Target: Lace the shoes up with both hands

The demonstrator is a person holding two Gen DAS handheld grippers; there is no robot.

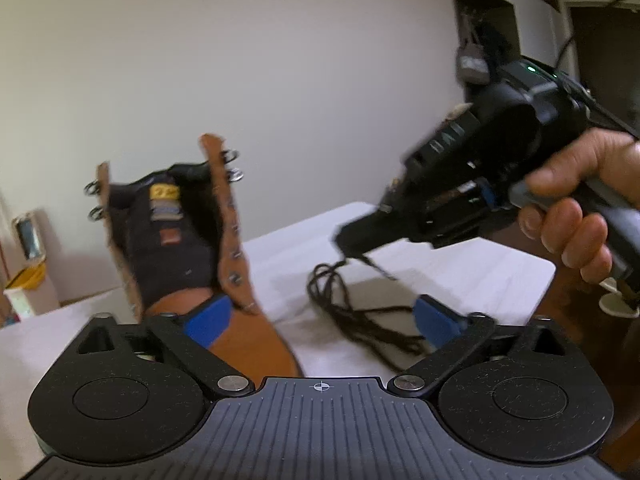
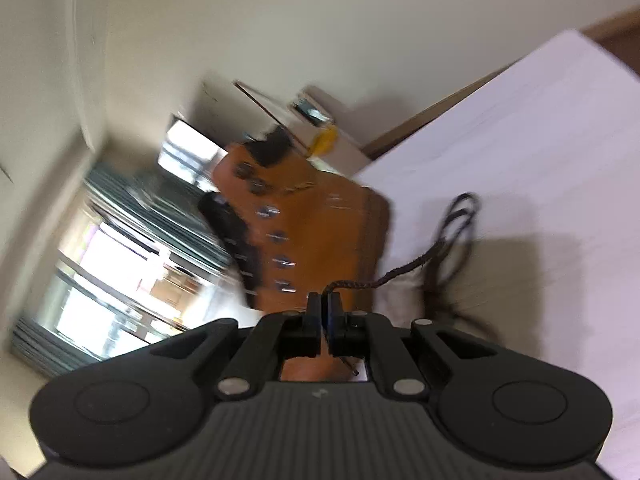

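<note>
A tan leather ankle boot with a dark padded tongue and metal lace hooks [image 1: 188, 240] stands on a table covered in white cloth [image 1: 460, 256], its flaps spread open and nothing threaded through them. A long dark brown braided shoelace [image 1: 360, 312] lies in a loose tangle on the cloth just to the right of the boot.

The left gripper [image 1: 320, 320] has its blue-padded fingers [image 1: 210, 320] apart, about halfway wide. The left pad sits against the boot's lower front; whether it presses there cannot be told, and nothing is clamped between the two. The right gripper [image 2: 322, 312], carried by a person's hand [image 1: 576, 216], has its fingers closed on one end of the shoelace, which trails away to the heap.

The boot looks stiff and fairly heavy, likely to stay put if steadied by a flap or the toe. The lace looks light, limp and prone to snag, so it is best pinched close to its tip for threading.

The left wrist view shows the open tongue, both rows of hooks and the person's hand. Only the right wrist view shows the pinch on the lace end and the eyelets down the boot's outer side, though it is blurred.
</note>
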